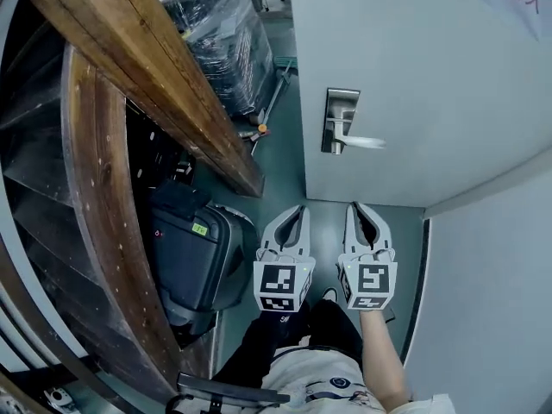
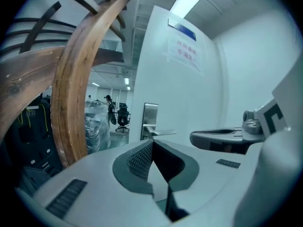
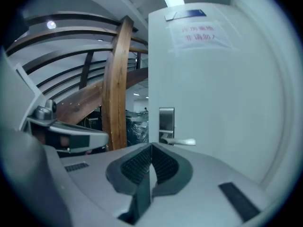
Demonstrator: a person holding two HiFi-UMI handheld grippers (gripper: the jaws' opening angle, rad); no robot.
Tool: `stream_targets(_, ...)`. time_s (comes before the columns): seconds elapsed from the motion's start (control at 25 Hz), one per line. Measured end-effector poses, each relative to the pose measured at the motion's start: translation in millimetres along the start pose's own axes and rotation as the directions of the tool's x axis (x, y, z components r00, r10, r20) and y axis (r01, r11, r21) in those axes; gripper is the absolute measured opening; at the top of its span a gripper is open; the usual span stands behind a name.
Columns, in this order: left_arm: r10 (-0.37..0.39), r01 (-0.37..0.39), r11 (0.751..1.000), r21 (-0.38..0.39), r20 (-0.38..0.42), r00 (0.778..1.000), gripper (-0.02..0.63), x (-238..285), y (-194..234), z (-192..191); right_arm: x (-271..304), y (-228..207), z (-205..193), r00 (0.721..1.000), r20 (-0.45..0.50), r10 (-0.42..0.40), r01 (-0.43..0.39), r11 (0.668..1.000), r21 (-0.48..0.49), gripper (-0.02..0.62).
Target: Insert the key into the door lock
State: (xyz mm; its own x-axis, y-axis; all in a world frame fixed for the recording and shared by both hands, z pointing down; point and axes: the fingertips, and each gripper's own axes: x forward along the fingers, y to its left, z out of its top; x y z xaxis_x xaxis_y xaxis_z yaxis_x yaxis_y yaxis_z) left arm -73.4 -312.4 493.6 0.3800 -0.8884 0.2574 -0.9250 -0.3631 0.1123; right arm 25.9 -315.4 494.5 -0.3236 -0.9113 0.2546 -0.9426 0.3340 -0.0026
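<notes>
The white door is closed, with a steel lock plate and a lever handle on it. Below the door, side by side, are my left gripper and right gripper, both pointing at it and a short way off. In the left gripper view the tips of the left gripper meet, with the lock plate beyond. The right gripper also has its tips together, just under the handle. No key shows between either pair of jaws.
A curved wooden stair beam and a straight wooden beam fill the left. A black case lies on the floor beside them, and plastic-wrapped goods are behind. A white wall closes the right side.
</notes>
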Motion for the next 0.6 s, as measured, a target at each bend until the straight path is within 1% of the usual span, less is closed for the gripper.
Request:
stream_targets(0.04,-0.010,0.010,1.000,0.004,0.010,1.000,0.005,-3.6,-10.4,11.4,-14.1,-0.1,13.0,1.000,0.018,-0.006,0.006,1.000,-0.011,0.008)
stream_targets(0.2,-0.048,0.046,0.998,0.032,0.057,0.997,0.005,-20.5,-47.9,52.8,-59.8,-3.7,56.2,0.997,0.078,-0.012,0.014,0.999,-0.029,0.008)
stream_targets(0.32,-0.067,0.061,0.996,0.059,0.092,0.994,0.005,-27.2,-69.3,74.0,-80.5,-13.6,81.1,0.992,0.126,-0.026,0.032,0.998,-0.045,0.008)
stream_targets(0.44,-0.082,0.074,0.995,0.075,0.114,0.990,0.005,-29.9,-85.6,86.7,-95.0,-24.1,95.5,0.986,0.160,-0.045,0.052,0.998,-0.043,0.008)
stream_targets(0.6,-0.093,0.082,0.994,0.079,0.138,0.986,0.005,-30.9,-98.2,99.5,-109.3,-31.9,106.2,0.984,0.168,-0.063,0.071,0.997,-0.041,0.008)
